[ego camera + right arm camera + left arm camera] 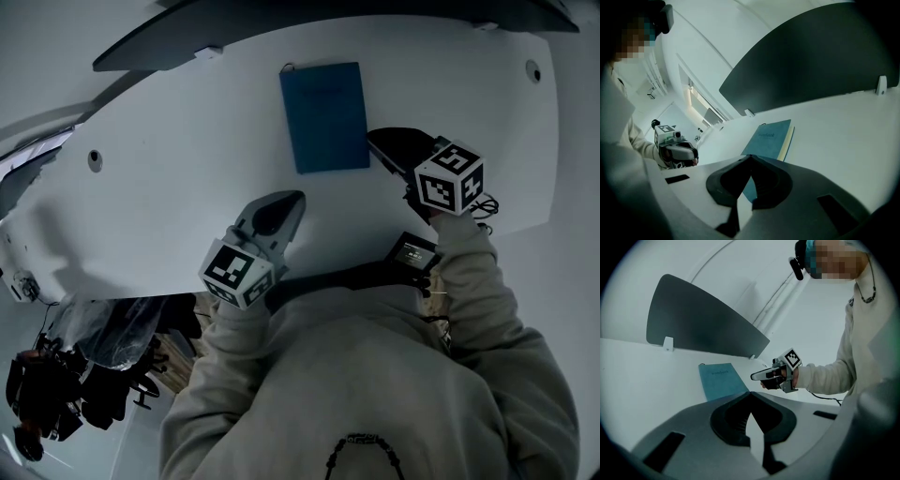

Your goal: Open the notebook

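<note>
A closed blue notebook lies flat on the white table, its cream page edge on the right in the right gripper view. My right gripper is shut with nothing in it, and its tips hover just right of the notebook's near right corner. The left gripper hangs in front of the notebook's near edge, apart from it, with its jaws together and nothing between them. In the left gripper view the notebook lies just beyond my shut jaws, and the right gripper shows to its right.
A dark grey divider panel stands along the table's far edge. A small black device and a cable lie by the near right edge. Two round holes sit in the tabletop. A chair and clutter are below left.
</note>
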Demonstrator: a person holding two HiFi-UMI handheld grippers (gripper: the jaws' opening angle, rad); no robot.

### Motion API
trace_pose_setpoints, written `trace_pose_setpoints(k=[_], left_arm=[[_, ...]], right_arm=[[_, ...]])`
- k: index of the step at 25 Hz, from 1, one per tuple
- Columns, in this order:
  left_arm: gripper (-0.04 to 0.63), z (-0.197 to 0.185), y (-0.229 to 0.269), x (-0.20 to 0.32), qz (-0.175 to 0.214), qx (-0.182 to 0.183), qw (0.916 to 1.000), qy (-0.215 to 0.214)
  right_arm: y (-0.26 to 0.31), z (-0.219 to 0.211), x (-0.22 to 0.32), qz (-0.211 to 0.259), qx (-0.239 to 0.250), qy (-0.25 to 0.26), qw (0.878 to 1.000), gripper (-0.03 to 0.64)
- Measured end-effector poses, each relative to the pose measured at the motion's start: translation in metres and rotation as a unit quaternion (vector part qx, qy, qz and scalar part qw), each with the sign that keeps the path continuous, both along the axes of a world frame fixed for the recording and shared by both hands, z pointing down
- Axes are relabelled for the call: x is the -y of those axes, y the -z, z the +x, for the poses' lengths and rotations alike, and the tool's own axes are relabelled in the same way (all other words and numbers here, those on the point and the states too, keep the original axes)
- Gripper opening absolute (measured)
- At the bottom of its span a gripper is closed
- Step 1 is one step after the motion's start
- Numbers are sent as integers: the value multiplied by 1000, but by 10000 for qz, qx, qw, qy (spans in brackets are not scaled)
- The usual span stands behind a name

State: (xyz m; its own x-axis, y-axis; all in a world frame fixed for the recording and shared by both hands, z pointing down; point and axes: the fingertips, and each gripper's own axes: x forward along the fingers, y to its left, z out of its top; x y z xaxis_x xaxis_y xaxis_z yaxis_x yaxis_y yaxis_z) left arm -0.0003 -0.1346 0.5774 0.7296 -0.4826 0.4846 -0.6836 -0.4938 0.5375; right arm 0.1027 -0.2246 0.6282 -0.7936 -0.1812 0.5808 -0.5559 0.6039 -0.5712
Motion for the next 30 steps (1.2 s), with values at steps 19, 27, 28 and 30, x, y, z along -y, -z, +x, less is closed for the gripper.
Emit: trace_pose_setpoints(k=[19, 27, 28, 30], left_arm=[[-5, 34, -36, 12, -299, 193, 9990, -271], [-6, 5, -92, 36, -329, 1007, 9944, -49], [-6, 2, -98, 38, -365, 1028, 9940, 26], [-6, 0, -105, 39, -429, 1003, 9940, 114]], right_arm=[[-23, 19, 7, 38, -154, 3, 9999, 21], [-40, 7, 2, -214, 71, 19, 9997, 163], [-41, 7, 1, -185, 20, 75, 9998, 164], [-46, 7, 0, -216, -16, 78, 9997, 164]])
